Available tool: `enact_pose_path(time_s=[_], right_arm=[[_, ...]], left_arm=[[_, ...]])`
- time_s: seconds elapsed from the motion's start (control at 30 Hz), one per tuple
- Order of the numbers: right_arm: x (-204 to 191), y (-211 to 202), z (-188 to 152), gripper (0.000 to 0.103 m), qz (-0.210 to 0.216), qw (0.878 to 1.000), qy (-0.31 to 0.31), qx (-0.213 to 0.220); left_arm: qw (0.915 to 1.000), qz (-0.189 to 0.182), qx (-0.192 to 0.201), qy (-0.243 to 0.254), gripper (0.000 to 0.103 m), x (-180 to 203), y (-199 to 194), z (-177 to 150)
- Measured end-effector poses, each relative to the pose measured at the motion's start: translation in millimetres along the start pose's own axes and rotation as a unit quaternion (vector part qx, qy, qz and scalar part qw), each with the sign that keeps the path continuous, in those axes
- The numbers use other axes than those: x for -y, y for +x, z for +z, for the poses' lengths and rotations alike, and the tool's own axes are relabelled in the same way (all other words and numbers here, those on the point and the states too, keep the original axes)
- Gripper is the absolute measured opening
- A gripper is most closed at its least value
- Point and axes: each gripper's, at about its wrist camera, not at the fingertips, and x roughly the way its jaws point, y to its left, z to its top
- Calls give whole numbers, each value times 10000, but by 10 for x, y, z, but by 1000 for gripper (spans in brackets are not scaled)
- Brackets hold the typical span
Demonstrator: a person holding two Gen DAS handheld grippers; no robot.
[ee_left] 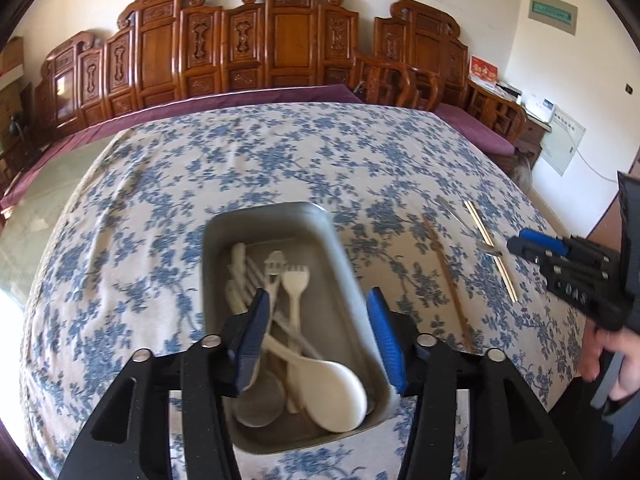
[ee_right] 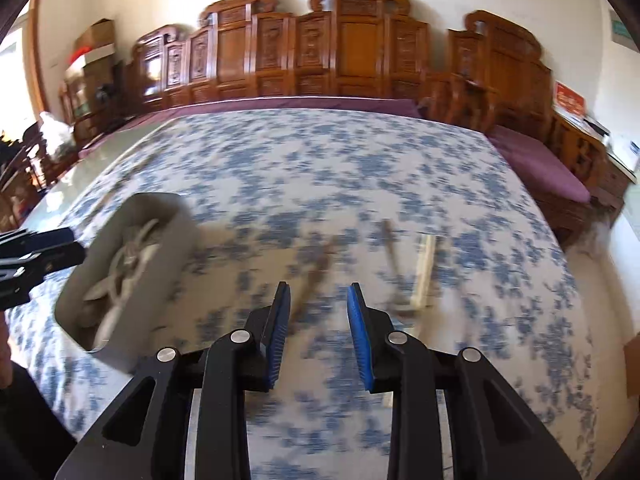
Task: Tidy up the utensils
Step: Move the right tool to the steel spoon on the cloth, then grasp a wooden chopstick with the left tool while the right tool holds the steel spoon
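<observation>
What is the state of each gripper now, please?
Left gripper: open, above the grey tray, holding nothing.
Right gripper: open, over the tablecloth, nothing between its fingers.

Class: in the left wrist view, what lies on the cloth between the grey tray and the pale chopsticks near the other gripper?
A single brown chopstick lies between the tray and the pale chopsticks, on the cloth; the left wrist view shows it.

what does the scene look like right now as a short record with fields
surface: table under a blue floral cloth
container: grey tray holding white plastic forks and spoons
loose items: chopsticks and other utensils lying on the cloth right of the tray
left tongs: open, over the tray, nothing between them
right tongs: open, empty, over the cloth near the loose utensils
</observation>
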Motion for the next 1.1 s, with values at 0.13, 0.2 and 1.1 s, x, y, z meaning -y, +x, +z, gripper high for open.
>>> enact_pose_path(time_s=[0.13, 0.2, 1.1], right_arm=[[219, 148, -6, 32, -145, 9998, 69, -74], [279, 252, 0, 32, -203, 9997, 53, -143], [443, 1114, 104, 3, -31, 9937, -280, -1083]], left_arm=[[10000, -52, -48, 67, 58, 132, 67, -12], [9999, -79, -70, 98, 59, 191, 97, -19], [9981, -222, -351, 463, 59, 731, 362, -114]])
